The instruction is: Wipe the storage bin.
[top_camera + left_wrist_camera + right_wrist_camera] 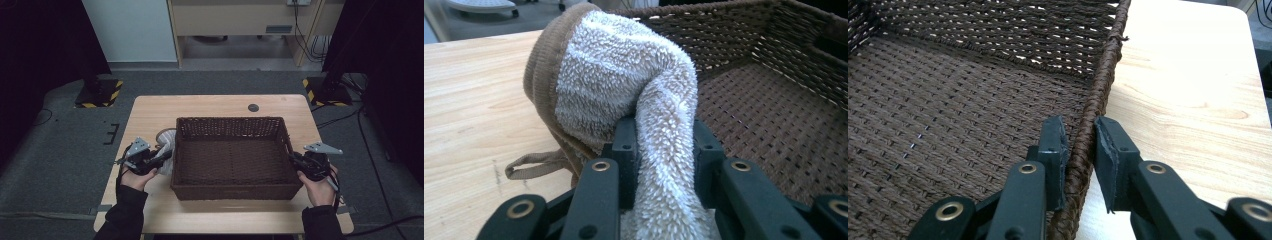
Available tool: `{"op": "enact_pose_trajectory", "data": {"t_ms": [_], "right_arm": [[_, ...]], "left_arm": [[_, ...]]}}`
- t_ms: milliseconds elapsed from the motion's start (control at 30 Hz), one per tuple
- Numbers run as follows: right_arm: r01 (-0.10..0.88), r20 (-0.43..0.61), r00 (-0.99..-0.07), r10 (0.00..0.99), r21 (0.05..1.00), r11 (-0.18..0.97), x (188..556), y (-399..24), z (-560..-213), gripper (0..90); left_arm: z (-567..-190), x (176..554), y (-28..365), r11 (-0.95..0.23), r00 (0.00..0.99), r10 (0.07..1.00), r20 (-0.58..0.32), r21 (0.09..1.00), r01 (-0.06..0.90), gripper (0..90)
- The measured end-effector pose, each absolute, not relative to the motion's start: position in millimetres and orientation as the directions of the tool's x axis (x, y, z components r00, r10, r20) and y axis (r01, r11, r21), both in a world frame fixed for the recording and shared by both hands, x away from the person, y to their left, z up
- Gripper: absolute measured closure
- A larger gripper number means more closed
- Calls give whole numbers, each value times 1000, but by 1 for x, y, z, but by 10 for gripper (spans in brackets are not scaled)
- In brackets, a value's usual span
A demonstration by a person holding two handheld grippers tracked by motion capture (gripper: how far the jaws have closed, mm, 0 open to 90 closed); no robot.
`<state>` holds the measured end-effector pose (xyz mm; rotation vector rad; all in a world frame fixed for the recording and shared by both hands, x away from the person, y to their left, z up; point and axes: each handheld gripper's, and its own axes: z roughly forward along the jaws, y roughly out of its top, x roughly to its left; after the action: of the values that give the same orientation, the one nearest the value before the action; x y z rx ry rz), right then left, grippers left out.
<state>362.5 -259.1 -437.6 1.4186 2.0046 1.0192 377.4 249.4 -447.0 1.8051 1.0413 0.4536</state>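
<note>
Probably a lab or recording studio: black curtains (pixel 35 45), hazard-striped stand bases (pixel 99 93), loose cables (pixel 310 47) on grey carpet (pixel 60 165).

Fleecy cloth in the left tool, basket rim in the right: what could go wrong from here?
1. The left tool pinches only a narrow fold of the fleecy cloth; the bulk hangs free and could slip out or snag on the rim.
2. The cloth's brown loop trails on the table and could catch on the basket edge.
3. The right tool clamps the thin woven wall; pulling may tilt or drag the basket.
</note>
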Motion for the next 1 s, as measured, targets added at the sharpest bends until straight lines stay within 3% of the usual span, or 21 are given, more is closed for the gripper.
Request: {"op": "enact_pose_trajectory", "data": {"t_ms": [767,1000], "right_arm": [[556,16,-368,930,805,206,364,-259,-439,665],[552,21,-359,933,811,194,364,-261,-438,587]], "left_arm": [[-497,388,244,-267,552,826,-108,789,554,699],[-505,390,243,-291,543,835,-92,765,575,696]]}}
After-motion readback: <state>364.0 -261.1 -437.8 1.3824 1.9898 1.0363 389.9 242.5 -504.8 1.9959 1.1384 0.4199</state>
